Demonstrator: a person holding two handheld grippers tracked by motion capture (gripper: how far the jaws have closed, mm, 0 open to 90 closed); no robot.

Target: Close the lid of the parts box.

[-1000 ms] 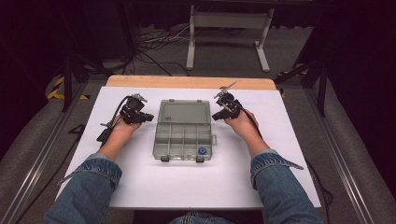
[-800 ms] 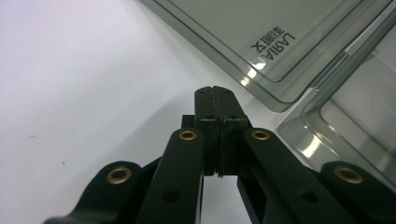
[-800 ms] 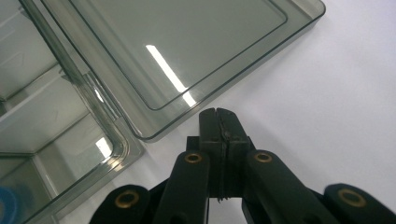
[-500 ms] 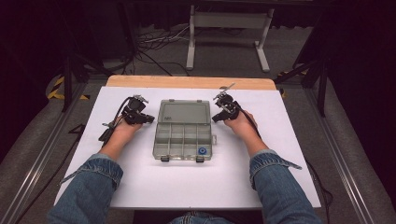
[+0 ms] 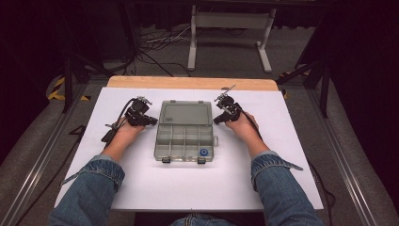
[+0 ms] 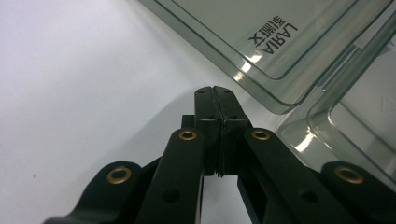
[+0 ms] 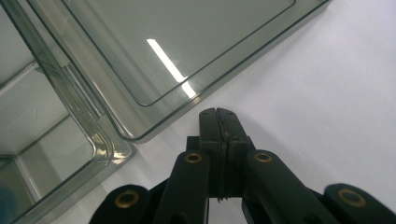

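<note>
on clear lid (image 6: 261,42): "laria" lettering (image 6: 273,38)

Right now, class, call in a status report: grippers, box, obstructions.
Left gripper shut, empty, beside the box's left edge. Right gripper shut, empty, at its right edge. Clear organiser box open, lid laid back. Nothing in the way.

Lab: floor cables (image 5: 155,44) (dark curtains (image 5: 357,70) around).
</note>
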